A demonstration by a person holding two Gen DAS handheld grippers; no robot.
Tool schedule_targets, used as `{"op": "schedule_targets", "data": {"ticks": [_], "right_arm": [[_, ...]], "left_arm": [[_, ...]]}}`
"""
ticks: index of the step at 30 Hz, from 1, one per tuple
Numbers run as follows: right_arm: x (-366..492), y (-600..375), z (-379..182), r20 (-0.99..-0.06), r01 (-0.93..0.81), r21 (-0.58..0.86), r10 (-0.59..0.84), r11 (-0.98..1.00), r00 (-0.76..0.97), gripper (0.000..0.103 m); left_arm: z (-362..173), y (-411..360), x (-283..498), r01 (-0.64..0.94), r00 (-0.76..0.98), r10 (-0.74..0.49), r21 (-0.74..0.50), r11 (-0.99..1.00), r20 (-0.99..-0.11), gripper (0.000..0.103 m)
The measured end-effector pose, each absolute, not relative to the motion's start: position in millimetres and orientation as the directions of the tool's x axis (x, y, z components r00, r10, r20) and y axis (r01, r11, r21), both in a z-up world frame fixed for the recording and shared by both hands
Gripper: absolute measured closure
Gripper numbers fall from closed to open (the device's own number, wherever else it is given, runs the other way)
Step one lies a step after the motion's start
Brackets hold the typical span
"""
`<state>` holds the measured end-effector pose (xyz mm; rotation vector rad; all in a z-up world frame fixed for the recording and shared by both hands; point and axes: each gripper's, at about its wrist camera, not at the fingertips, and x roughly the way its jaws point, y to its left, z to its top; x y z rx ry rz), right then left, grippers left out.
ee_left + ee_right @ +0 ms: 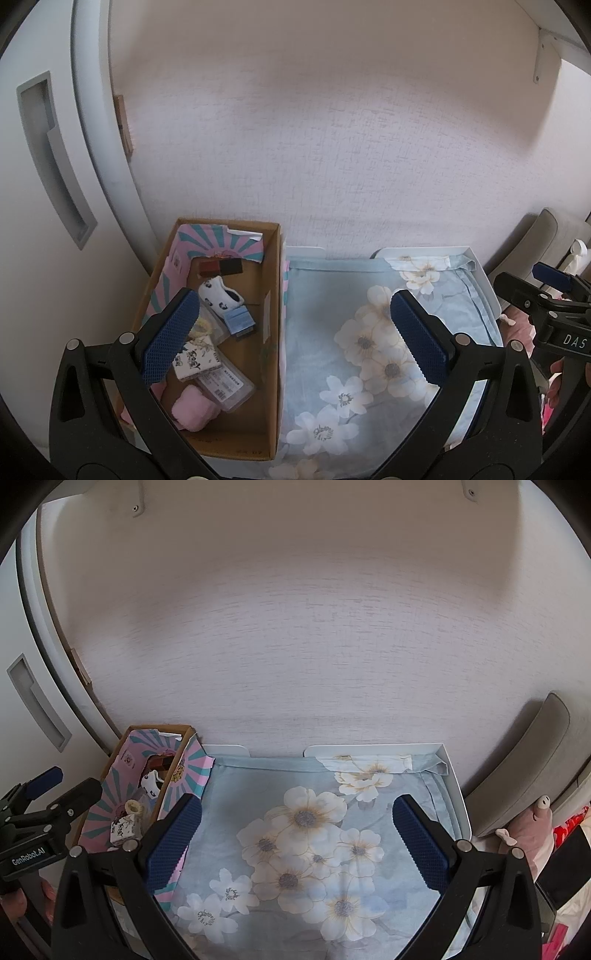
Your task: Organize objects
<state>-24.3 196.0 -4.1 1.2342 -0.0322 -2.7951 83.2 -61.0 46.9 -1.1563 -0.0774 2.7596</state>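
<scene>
**Both grippers spread wide above the box and the flowered cloth**

Left gripper point(291, 332) first, through its own camera: its two blue-padded fingers point(170, 336) stand wide apart with nothing between them, hanging over the spot where a cardboard box point(271, 373) meets a pale blue floral cloth point(369, 354). The box sits to the left, hard against the wall, its inner flaps printed in pink and teal rays. Lying in it are a white sock with dark spots point(219, 295), a small blue block point(238, 319) just beside that sock, a dark red and black square piece point(219, 267) at the far end, a white pouch with a dark flower print point(195, 360), clear plastic packets point(229, 387) under and beside the pouch, and a fluffy pink bundle point(192, 408) nearest the camera. The cloth lies flat to the right of the box, spread over a white tray point(476, 269) whose rim shows at the far and right edges. At the far right the other tool's black frame pokes into view.

Right gripper point(297, 834), from its own camera: its blue pads point(421, 842) are equally wide apart and empty, poised over the middle of the floral cloth point(306, 834). The box point(184, 771) is at the left, touching the cloth's edge, with the spotted sock point(150, 781) and the flower-print pouch point(123, 829) visible inside. The left gripper point(55, 786) shows at the left edge, jaws apart, and a grey cushion point(532, 760) leans at the right with a pink plush toy point(532, 823) below it.
</scene>
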Motion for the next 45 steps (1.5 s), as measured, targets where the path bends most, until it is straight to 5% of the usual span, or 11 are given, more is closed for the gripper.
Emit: {"op": "schedule_targets", "data": {"ticks": [45], "right_arm": [[-25.3, 198.7, -3.2, -0.737, 0.044, 0.047, -0.064, -0.998, -0.673, 0.000]], "left_arm": [[52.4, -55.7, 80.4, -0.135, -0.701, 0.146, -0.071, -0.988, -0.698, 0.000]]}}
